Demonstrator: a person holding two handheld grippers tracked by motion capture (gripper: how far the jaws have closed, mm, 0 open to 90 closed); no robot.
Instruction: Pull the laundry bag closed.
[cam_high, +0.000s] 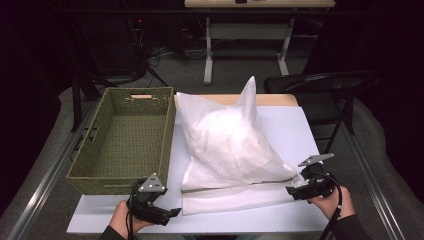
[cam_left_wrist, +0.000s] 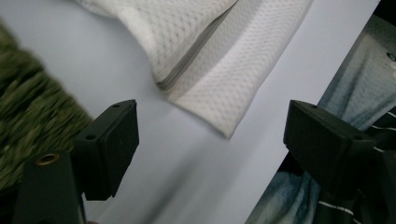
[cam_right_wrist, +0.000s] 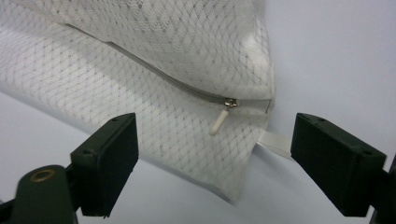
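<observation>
Flanking mesh bag (cam_high: 227, 145) front corners | both tongs open, empty | basket (cam_high: 122, 142) left

The green woven basket (cam_high: 122, 142) stands as a walled block along the left of the white table (cam_high: 300, 130), its near wall just beyond the left gripper (cam_high: 172, 212). The stuffed white mesh bag (cam_high: 227, 142) bulks up in the middle, touching or almost touching the basket's right wall, so no passage shows between them. Bare tabletop runs as a strip along the near edge, in front of the bag's flat hem, and as a broader open band to the right of the bag. A black chair (cam_high: 325, 87) stands just off the far right corner.
</observation>
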